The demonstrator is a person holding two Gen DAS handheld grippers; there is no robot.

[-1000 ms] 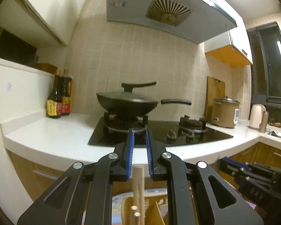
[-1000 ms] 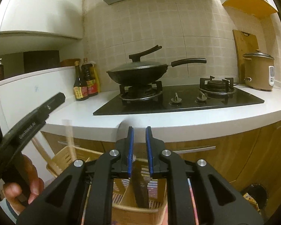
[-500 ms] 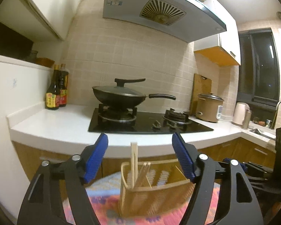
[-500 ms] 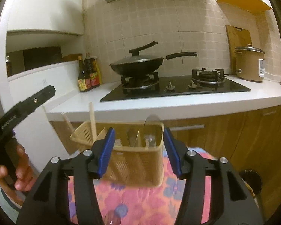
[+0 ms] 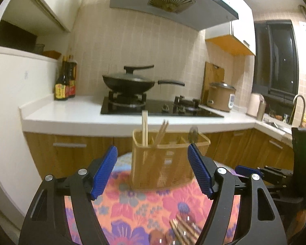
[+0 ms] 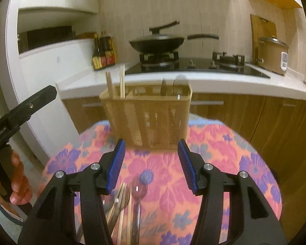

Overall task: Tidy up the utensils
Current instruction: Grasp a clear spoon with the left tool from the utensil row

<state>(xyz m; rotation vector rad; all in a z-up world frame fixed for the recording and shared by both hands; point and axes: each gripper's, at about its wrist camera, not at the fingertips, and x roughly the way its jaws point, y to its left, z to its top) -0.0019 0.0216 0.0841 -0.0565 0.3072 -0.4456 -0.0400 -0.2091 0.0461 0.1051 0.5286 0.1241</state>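
A woven utensil basket (image 6: 148, 118) stands at the far edge of a round table under a floral cloth (image 6: 224, 159), chopsticks (image 6: 122, 81) upright in its left compartment, a spoon (image 6: 180, 84) and a darker utensil in its right. More cutlery lies loose at the near edge: a clear spoon (image 6: 137, 189), a fork (image 6: 119, 196) and wooden sticks side by side.

Your right gripper (image 6: 151, 163) hovers above that pile, jaws spread with nothing between them; your left gripper (image 5: 153, 171) faces the basket, spread wide and likewise empty.

The next pick looks like one loose piece from the pile. Drop the right gripper low, take a single handle across its width rather than two at once, and lift clear before swinging to the basket. Match kind to compartment, and lower handle-first so the piece does not catch the rim or tip the light basket.

White lettering on the left gripper's arm is too blurred to read. Two sauce bottles (image 6: 103, 51) on the counter carry red-and-yellow labels, illegible here.
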